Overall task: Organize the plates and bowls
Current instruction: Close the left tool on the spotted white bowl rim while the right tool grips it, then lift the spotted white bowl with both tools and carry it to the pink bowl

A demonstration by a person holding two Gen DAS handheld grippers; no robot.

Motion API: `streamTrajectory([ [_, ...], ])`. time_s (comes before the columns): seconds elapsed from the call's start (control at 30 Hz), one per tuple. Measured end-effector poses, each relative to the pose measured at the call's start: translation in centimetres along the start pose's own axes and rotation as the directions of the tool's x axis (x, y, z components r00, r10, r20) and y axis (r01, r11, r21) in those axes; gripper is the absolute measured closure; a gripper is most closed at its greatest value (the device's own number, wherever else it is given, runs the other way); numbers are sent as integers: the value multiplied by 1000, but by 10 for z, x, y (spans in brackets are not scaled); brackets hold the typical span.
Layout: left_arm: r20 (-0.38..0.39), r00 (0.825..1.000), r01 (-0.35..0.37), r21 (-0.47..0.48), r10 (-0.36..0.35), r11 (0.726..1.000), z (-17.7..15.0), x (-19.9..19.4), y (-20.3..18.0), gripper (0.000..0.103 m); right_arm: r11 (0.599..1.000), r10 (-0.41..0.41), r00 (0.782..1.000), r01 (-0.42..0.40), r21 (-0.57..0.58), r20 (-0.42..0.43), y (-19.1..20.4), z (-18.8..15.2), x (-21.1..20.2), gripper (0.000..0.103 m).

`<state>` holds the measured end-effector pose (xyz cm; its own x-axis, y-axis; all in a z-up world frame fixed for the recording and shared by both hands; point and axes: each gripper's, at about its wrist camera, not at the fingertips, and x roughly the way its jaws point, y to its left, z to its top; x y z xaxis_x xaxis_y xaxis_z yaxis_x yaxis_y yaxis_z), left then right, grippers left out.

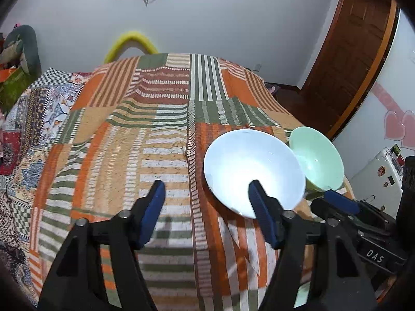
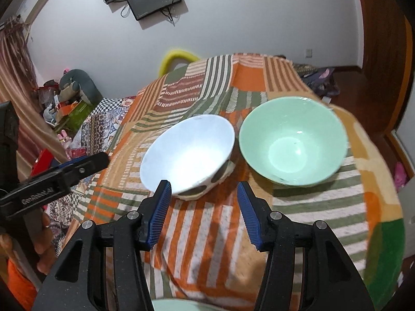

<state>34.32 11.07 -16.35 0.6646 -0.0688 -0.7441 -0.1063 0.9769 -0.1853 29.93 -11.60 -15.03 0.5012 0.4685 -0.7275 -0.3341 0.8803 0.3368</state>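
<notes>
From the left wrist, the left gripper [image 1: 206,198] stands open with nothing between its pads, over the striped blanket [image 1: 145,140]. The white bowl [image 1: 253,171] sits just ahead and to the right of it; the right-hand pad overlaps the bowl's near rim in the picture, though I cannot tell if it touches. The green bowl [image 1: 317,159] lies beyond the white one, further right, seemingly touching it. The right gripper [image 1: 337,204] shows at the lower right edge, only partly visible.

From the right wrist, the right gripper [image 2: 203,198] is likewise open and empty. The white bowl [image 2: 188,153], dark-spotted outside, sits ahead and slightly left; the green bowl [image 2: 293,141] ahead and to the right, upright beside it. The left gripper [image 2: 59,178] enters from the left.

This looks like the approach to a pickup. The next move calls for setting one pad inside a rim and one outside, then closing. A pale green rim [image 2: 181,305] at the bottom edge is cut off; plate or bowl, unclear. The green bowl's edge is blurred.
</notes>
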Motion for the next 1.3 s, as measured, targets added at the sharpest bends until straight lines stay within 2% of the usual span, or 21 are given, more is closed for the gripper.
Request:
streamTrajectory([
  [0.07,-18,1000,7,4,-7,1000,3,11,1,48,1000,2,1000,-2,4,-9,0,0,7,57],
  [0.13,-29,1000,6,11,-6,1000,5,22,2,58,1000,4,1000,-4,4,-23,0,1,13,61],
  [0.4,-81,996,33,16,-31,999,11,61,4,74,1000,14,998,-13,22,-58,-4,6,32,67],
  [0.6,-116,992,56,1,-56,998,11,83,5,89,999,6,998,-3,47,-63,-9,7,40,71],
  [0.73,-117,992,46,7,-45,999,9,87,3,93,998,14,998,-10,63,-66,-12,9,42,74],
  [0.97,-113,993,23,41,-18,999,3,74,-1,93,1000,-4,997,6,29,-75,-6,8,40,75],
  [1.3,-96,995,16,71,-9,997,-18,30,-6,93,999,-25,999,23,-38,-46,14,-2,14,75],
])
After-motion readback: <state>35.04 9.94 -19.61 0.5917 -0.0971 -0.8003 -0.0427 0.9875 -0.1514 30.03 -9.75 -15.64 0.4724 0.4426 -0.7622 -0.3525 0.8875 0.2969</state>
